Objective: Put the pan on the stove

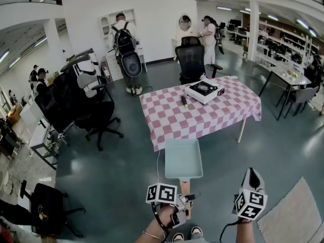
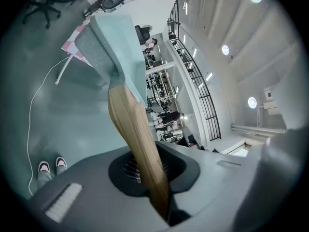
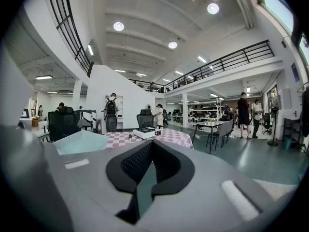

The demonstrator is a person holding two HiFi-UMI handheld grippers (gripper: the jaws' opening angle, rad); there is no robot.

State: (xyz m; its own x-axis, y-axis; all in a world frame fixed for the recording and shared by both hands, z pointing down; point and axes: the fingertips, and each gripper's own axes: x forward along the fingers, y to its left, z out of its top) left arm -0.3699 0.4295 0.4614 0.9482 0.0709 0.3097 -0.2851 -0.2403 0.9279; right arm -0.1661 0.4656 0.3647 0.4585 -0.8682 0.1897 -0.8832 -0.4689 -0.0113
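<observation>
A light teal square pan (image 1: 183, 158) with a wooden handle (image 1: 185, 188) hangs over the floor, short of the checked table (image 1: 172, 118). My left gripper (image 1: 186, 200) is shut on that handle, low in the head view. In the left gripper view the handle (image 2: 137, 134) runs out from between the pads of my left gripper (image 2: 149, 178) up to the pan (image 2: 108, 37). A white portable stove (image 1: 204, 90) stands on the table's far right part. My right gripper (image 1: 252, 176) is to the right of the pan, shut and holding nothing (image 3: 147, 178). The right gripper view also shows the pan (image 3: 79, 141) at left and the stove (image 3: 145, 133) ahead.
A small dark and green object (image 1: 184, 102) lies on the table near the stove. A black office chair (image 1: 192, 59) stands behind the table, others (image 1: 96, 110) at left. People (image 1: 124, 39) stand at the back. A white cable (image 1: 158, 161) trails on the floor and a rug (image 1: 293, 216) lies at lower right.
</observation>
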